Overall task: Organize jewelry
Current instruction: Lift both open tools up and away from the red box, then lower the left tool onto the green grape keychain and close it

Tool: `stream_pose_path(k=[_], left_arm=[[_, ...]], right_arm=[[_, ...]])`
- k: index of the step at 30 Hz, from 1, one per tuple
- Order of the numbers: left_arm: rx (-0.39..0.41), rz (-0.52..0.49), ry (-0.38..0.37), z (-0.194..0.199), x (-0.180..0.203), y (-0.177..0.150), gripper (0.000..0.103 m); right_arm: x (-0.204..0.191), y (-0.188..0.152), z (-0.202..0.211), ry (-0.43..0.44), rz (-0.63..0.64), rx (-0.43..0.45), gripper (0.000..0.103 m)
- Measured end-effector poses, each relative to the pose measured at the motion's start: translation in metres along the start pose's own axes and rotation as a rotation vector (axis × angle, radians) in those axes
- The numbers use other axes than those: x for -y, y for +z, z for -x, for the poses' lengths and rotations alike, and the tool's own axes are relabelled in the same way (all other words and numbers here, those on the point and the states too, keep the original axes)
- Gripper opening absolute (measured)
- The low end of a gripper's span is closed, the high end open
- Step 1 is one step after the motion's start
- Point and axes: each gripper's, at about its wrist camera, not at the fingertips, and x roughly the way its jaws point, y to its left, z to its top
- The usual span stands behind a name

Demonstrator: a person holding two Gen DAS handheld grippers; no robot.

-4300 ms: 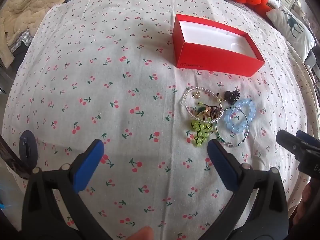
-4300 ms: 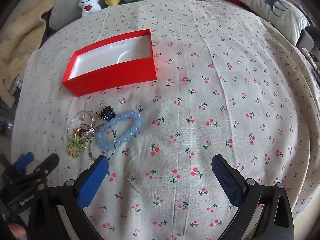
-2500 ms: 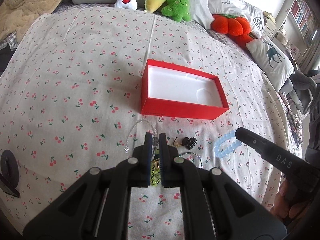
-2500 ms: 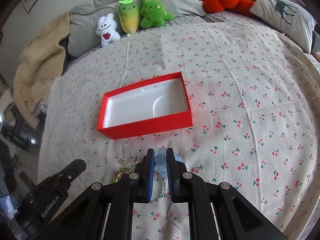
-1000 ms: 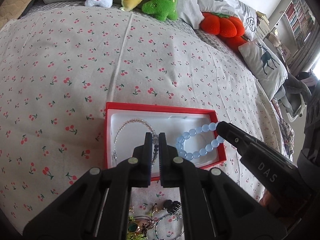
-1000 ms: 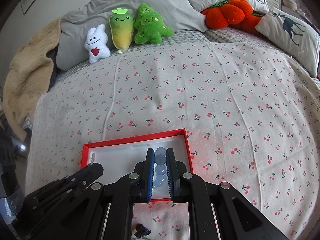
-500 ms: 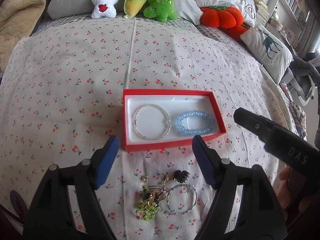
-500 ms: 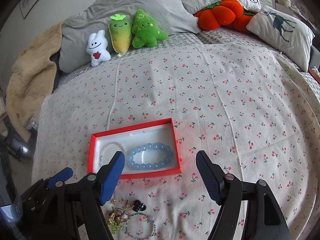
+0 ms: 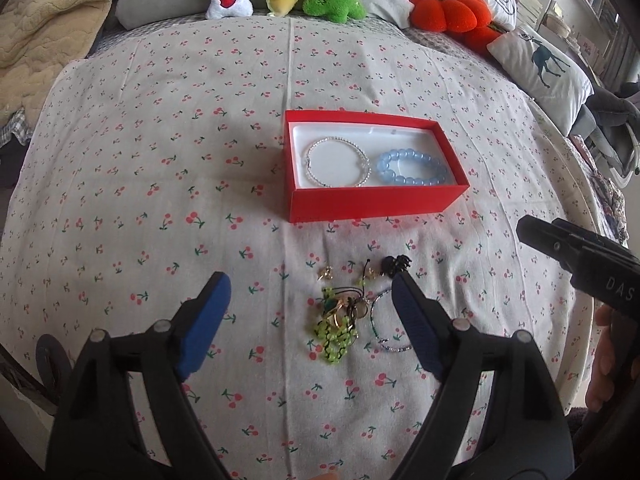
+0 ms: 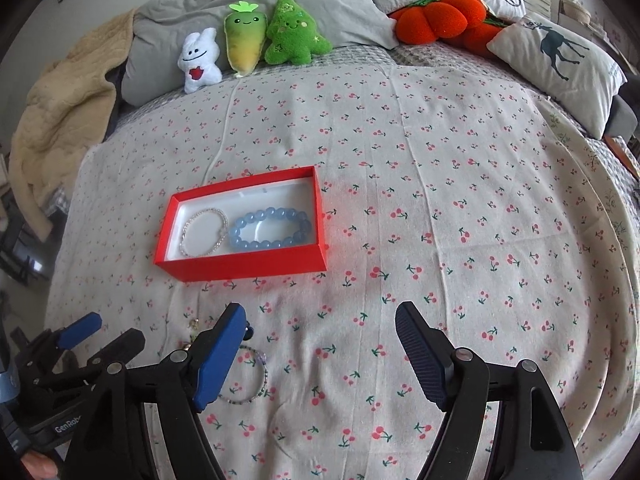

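Observation:
A red box sits on the cherry-print bedspread. In it lie a clear bead bracelet on the left and a blue bead bracelet on the right. In front of the box lies loose jewelry: a green bead piece, a thin bead bangle, a black clip and small gold earrings. My left gripper is open and empty, just above the loose pile. My right gripper is open and empty, to the right of the bangle.
Plush toys and pillows line the far edge of the bed. A beige blanket hangs at the left. The other gripper shows in each view: the right one and the left one.
Both grippers carried the bracelets to the box, let them go inside and opened. In the last half second both drew back toward the loose pile.

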Motion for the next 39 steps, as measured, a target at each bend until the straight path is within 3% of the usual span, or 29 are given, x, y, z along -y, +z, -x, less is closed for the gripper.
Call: stream_pose_path(k=[18,25,27,31,36,39], left_arm=[[-0.011,-0.077,0.001,-0.017,-0.019,-0.055,0.083],[0.051,-0.152,-0.067,-0.024,-0.018,-0.076,0.083],[0.062,-0.178,-0.091,-0.027,-0.014,-0.078,0.077],[0.047,-0.185,-0.128,-0.035,-0.007,-0.076,0.050],[0.053,-0.158,-0.189,-0.037,0.001,-0.070,0.037],[0.037,-0.153,-0.179,-0.043,0.007,-0.069,0.022]], right_arm=[[0.014,-0.058,-0.022,-0.043,0.073,-0.111,0.079],[0.018,-0.076,-0.036,-0.065,0.098,-0.162,0.079],[0.019,-0.080,-0.039,-0.067,0.105,-0.170,0.079],[0.018,-0.086,-0.043,-0.073,0.117,-0.185,0.079],[0.016,-0.089,-0.045,-0.074,0.126,-0.192,0.079],[0.015,-0.089,-0.046,-0.073,0.130,-0.190,0.079]])
